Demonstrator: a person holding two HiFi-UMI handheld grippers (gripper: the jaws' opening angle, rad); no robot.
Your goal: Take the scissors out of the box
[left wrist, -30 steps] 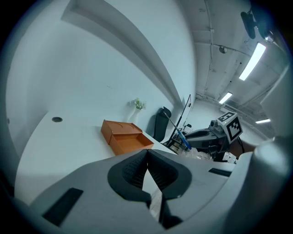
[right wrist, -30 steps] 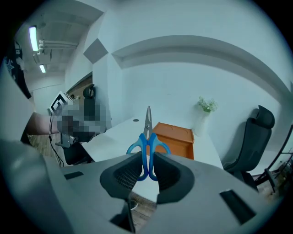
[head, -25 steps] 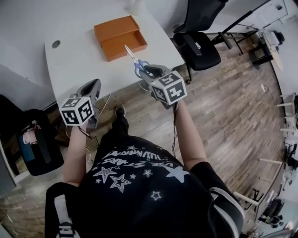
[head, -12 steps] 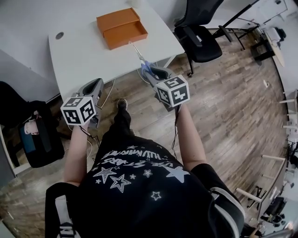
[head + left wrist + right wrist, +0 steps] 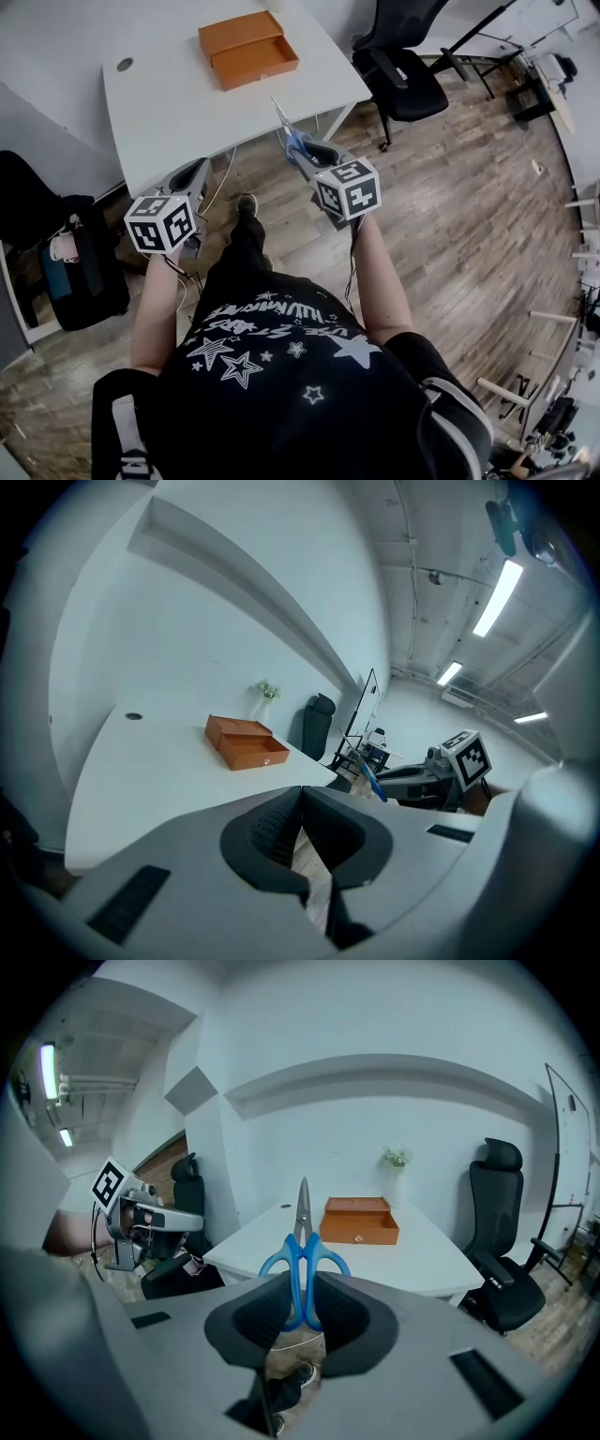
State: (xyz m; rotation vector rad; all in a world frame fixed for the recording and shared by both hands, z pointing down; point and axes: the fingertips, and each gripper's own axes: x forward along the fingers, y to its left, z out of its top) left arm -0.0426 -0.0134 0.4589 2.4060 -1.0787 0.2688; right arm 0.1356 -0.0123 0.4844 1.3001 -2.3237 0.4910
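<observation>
The blue-handled scissors [image 5: 289,133] are clamped by their handles in my right gripper [image 5: 302,148], which is shut on them. Their blades point toward the table, and they hang at its front edge above the floor. In the right gripper view the scissors [image 5: 302,1246] stand upright between the pads. The orange box [image 5: 248,47] sits open on the far part of the white table [image 5: 169,98], and also shows as the orange box [image 5: 360,1221] ahead. My left gripper [image 5: 200,169] hovers off the table's front left, shut with nothing between its pads [image 5: 277,827].
A black office chair [image 5: 403,80] stands right of the table. A dark bag [image 5: 75,272] lies on the wooden floor at the left. The table has a cable hole [image 5: 125,64]. A small plant [image 5: 397,1159] stands behind the box.
Both grippers have drawn back from the table toward the person. The scissors, earlier over the tabletop near the box, are now at the table's front edge.
</observation>
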